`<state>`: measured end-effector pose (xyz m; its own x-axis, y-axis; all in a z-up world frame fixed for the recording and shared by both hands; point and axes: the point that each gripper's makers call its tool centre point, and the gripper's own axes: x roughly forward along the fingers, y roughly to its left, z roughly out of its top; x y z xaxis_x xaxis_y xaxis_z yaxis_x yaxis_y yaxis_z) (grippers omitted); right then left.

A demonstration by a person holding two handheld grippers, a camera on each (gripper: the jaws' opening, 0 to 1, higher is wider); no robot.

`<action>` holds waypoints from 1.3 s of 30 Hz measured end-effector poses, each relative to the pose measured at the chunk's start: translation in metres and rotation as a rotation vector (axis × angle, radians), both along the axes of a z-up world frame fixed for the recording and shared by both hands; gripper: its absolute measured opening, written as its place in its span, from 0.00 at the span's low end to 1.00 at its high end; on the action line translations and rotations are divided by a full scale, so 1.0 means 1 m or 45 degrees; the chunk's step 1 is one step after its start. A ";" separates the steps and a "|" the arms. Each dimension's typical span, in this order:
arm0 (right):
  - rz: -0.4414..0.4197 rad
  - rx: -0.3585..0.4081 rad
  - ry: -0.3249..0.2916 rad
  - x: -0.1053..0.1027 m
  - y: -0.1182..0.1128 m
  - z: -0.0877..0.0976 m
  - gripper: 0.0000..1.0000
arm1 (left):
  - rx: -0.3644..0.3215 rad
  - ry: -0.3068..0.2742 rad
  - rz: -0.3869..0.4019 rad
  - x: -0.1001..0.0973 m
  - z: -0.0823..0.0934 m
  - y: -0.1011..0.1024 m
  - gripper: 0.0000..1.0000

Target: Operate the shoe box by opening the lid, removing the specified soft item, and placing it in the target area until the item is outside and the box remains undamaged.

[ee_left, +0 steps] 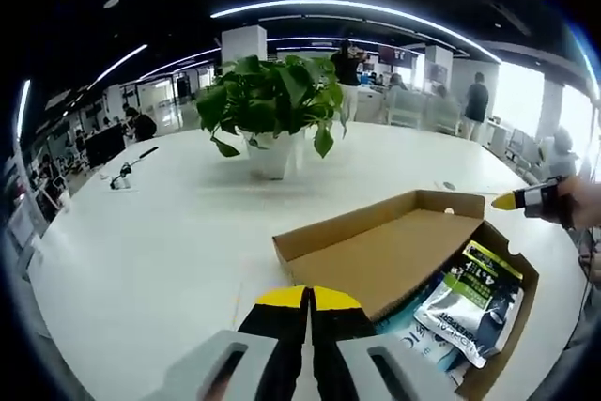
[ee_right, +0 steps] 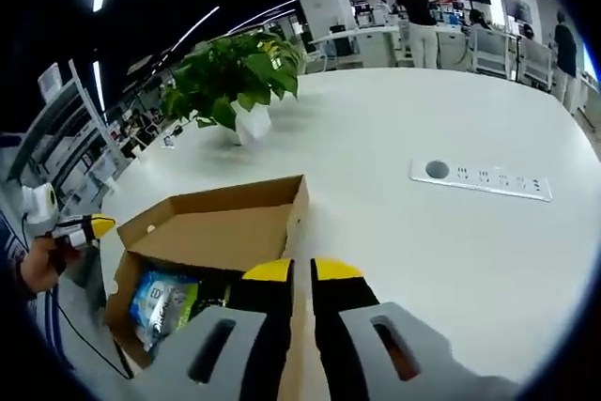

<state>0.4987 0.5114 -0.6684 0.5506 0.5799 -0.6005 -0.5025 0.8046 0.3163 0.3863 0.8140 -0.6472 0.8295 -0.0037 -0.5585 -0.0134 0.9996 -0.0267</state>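
Brown cardboard sits open on the white table (ee_left: 141, 241): the shoe box (ee_left: 413, 260) has its lid (ee_left: 376, 241) folded back flat, and soft packets lie inside. In the left gripper view a small stand (ee_left: 122, 176) rests far off at the left, then a potted plant (ee_left: 272, 105) near the table's middle, then the box lower right. The left gripper (ee_left: 308, 296) hovers just before the lid's near edge, its yellow-tipped jaws pressed together with nothing between them. A green-and-white pouch (ee_left: 474, 298) lies in the box's right half, over a bluish packet (ee_left: 423, 340). At the far right the other gripper's yellow tip pokes in beyond the box corner.

In the right gripper view a hand (ee_right: 42, 265) at the left holds the left gripper beside the box (ee_right: 216, 232); the pouch (ee_right: 164, 298) lies inside, still in the box. The right gripper (ee_right: 302, 271) hangs over the box's near rim, jaws nearly closed and empty. The plant (ee_right: 235, 77) stands behind, and a socket strip (ee_right: 479, 178) is set in the table at the right.
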 end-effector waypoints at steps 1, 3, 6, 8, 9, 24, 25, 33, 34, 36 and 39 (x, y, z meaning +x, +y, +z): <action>0.002 0.003 -0.002 -0.002 -0.001 0.000 0.07 | -0.004 -0.005 0.000 -0.002 0.001 -0.002 0.01; 0.006 0.005 -0.004 -0.008 -0.004 0.001 0.08 | -0.019 -0.016 -0.009 -0.001 0.001 -0.004 0.04; 0.007 0.017 -0.005 -0.015 -0.008 0.002 0.08 | -0.027 -0.035 -0.030 -0.004 0.005 -0.012 0.06; 0.015 0.028 -0.015 -0.023 -0.008 0.003 0.08 | -0.047 -0.040 -0.045 -0.005 0.006 -0.018 0.06; 0.026 0.035 -0.016 -0.028 -0.007 0.002 0.09 | -0.052 -0.042 -0.047 -0.006 0.006 -0.020 0.06; 0.111 0.063 -0.005 -0.062 -0.001 -0.004 0.14 | -0.104 -0.004 -0.140 -0.039 -0.001 -0.077 0.08; 0.113 0.065 -0.005 -0.062 -0.001 -0.004 0.13 | -0.106 0.000 -0.144 -0.041 -0.002 -0.080 0.08; 0.140 0.055 -0.001 -0.070 -0.003 -0.007 0.13 | -0.117 0.030 -0.170 -0.046 -0.007 -0.096 0.08; 0.144 0.054 0.001 -0.071 -0.003 -0.009 0.13 | -0.121 0.029 -0.174 -0.046 -0.007 -0.097 0.08; 0.146 0.052 0.004 -0.072 -0.004 -0.010 0.13 | -0.118 0.032 -0.185 -0.046 -0.007 -0.101 0.08; 0.147 0.056 0.009 -0.073 -0.004 -0.011 0.13 | -0.121 0.040 -0.197 -0.045 -0.008 -0.104 0.08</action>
<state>0.4258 0.5076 -0.6792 0.4746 0.6649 -0.5767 -0.5888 0.7269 0.3534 0.3410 0.7105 -0.6554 0.7968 -0.1840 -0.5755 0.1383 0.9828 -0.1227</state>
